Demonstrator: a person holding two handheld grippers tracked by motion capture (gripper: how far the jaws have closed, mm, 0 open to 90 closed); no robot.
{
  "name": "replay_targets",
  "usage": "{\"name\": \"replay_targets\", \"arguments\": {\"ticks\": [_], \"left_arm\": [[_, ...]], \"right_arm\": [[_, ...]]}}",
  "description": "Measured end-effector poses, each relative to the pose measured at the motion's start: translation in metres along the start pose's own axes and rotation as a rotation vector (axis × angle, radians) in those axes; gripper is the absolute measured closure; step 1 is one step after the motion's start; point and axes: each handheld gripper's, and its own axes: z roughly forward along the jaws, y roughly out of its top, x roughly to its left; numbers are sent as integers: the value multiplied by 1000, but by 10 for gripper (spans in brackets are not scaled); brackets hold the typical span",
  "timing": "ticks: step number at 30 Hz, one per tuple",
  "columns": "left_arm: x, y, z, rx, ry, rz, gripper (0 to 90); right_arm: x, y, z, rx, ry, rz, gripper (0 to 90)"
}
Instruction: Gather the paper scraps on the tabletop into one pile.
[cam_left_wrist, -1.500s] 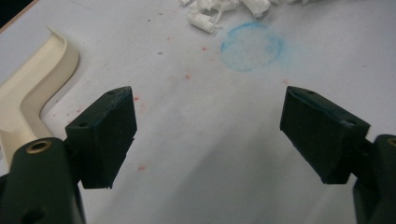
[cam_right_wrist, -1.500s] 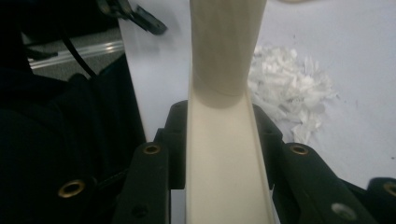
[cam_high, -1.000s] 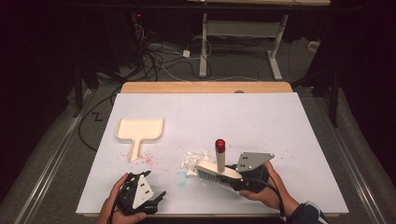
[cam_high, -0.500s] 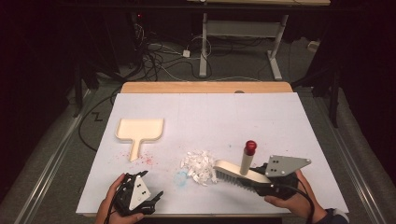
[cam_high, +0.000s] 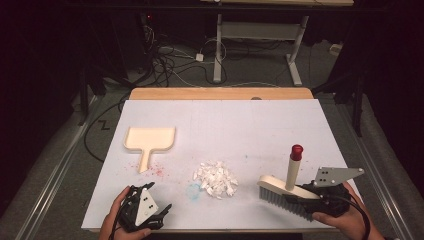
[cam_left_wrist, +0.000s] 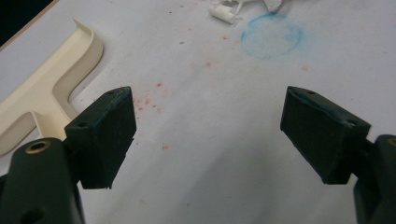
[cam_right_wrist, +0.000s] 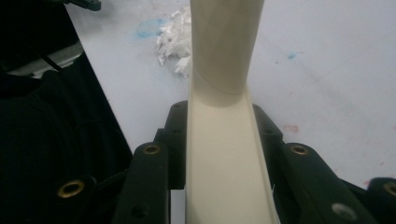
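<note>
The right gripper (cam_high: 306, 196) has its jaws clamped on the back of a brush (cam_high: 285, 192), near the front right corner of the table (cam_high: 260, 120). The grip on the brush's flat back, not on its upright red-capped handle (cam_high: 294, 167), keeps the bristles (cam_high: 280, 202) pointing down at the sheet and leaves the handle free; in the right gripper view the cream back (cam_right_wrist: 224, 163) runs straight out between the two black jaws, so the head follows every turn of the wrist. The brush stands to the right of the scraps (cam_high: 216, 179), apart from them, with its long side facing them. That looks like the start of a sweeping stroke leftward.

The scraps lie in one loose white heap near the middle of the front edge, just beside a faint blue ring (cam_high: 192, 190) drawn on the sheet. The dustpan (cam_high: 149, 141) lies flat well to the left, toward the left edge, its handle pointing at the front edge and its mouth facing the far edge, so it is not yet set to receive anything.

The left gripper (cam_high: 162, 214) rests at the front left, jaws wide and empty; in the left gripper view its pads (cam_left_wrist: 107, 135) hang over bare sheet with the dustpan's handle (cam_left_wrist: 42, 100) just beside them. Probably it waits there to take that handle and bring the pan round to the heap.
</note>
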Motion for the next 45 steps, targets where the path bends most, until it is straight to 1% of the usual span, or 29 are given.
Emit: {"name": "replay_targets", "arguments": {"ticks": [2,4,6,7,10,12,14,15,19,20,21,22,23,25,27,28,30,31,32,33,34,35,36,37,38,40,41,43,45], "left_arm": [[0,0,0,0,-4,1,174],[-1,1,0,-4,-10,-3,174],[-1,2,-1,-16,-19,-8,174],[-1,3,0,-20,-20,-11,174],[-1,4,0,-22,-23,-12,174],[-1,3,0,-20,-24,-10,174],[0,3,1,-18,-27,-11,174],[0,3,1,-17,-27,-12,174],[-1,3,2,-12,-32,-6,174],[-2,4,3,-11,-34,-4,174],[-2,4,3,-10,-34,-4,174],[-2,4,3,-10,-35,-4,174],[-2,4,3,-9,-36,-3,174],[-2,3,4,-6,-40,-2,174],[-2,3,5,-3,-41,0,174],[-3,3,5,-3,-43,1,174],[-3,3,5,1,-46,6,174],[-4,3,5,3,-47,9,174],[-4,3,6,3,-49,8,174],[-4,3,6,4,-51,8,174],[-4,3,6,6,-52,9,174],[-4,3,7,7,-54,10,174],[-4,3,7,9,-56,11,174],[-5,4,7,10,-56,12,174],[-5,4,8,12,-56,14,174],[-5,4,8,14,-53,20,174],[-6,4,8,14,-51,22,174],[-6,5,8,14,-51,23,174],[-6,4,8,12,-49,22,174]], "right_arm": [[-5,-5,-1,26,35,25,676],[-9,-9,-1,33,56,34,676],[-16,-11,2,65,114,65,676],[-20,-12,4,79,127,75,676],[-34,-12,15,119,122,95,675],[-45,-12,22,123,139,129,672],[-57,-11,27,140,120,139,664],[-62,-10,30,141,127,151,649],[-84,-3,43,180,116,179,595],[-88,-1,47,193,104,185,581],[-93,1,49,195,105,189,567],[-98,3,51,185,122,200,562],[-102,6,51,182,128,206,556],[-108,11,52,166,117,206,546],[-113,14,54,166,112,207,509],[-116,16,54,157,115,221,501],[-121,16,55,156,130,228,490],[-123,16,55,154,122,235,466],[-125,17,54,157,99,232,440],[-127,17,53,166,56,229,447],[-129,17,50,159,2,239,494],[-132,16,47,144,-33,238,502],[-134,15,44,128,-42,244,500],[-135,14,41,119,-64,243,500],[-134,14,40,117,-99,233,499],[-130,16,38,112,-163,189,499],[-129,17,37,92,-196,167,494],[-124,20,33,52,-252,143,490],[-117,24,29,-9,-300,98,482]]}}
